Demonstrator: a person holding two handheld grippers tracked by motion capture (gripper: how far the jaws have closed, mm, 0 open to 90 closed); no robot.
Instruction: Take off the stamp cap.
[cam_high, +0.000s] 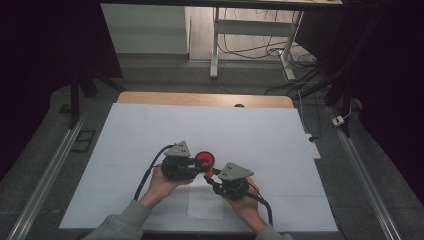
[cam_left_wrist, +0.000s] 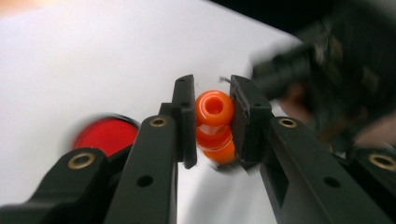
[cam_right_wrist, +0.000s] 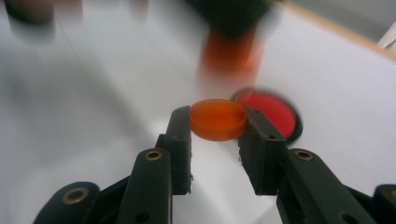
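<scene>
My left gripper (cam_left_wrist: 212, 107) is shut on a small orange ribbed bottle (cam_left_wrist: 215, 122); its open neck faces the camera. The pads of my right gripper (cam_right_wrist: 218, 122) are shut on a round orange cap (cam_right_wrist: 218, 119), held flat. From above, both grippers meet tip to tip over the middle of the white sheet (cam_high: 150, 125), the left gripper (cam_high: 201, 170) coming from the left and the right gripper (cam_high: 211, 176) from the right. A red disc (cam_high: 205, 159) lies on the sheet just behind their tips; it is also the red disc (cam_right_wrist: 273, 112) past the cap.
The white sheet covers a wooden table (cam_high: 200, 98). Metal rails (cam_high: 50, 170) run along the floor on both sides. White desk legs (cam_high: 215, 45) and loose cables (cam_high: 300, 65) lie beyond the far edge.
</scene>
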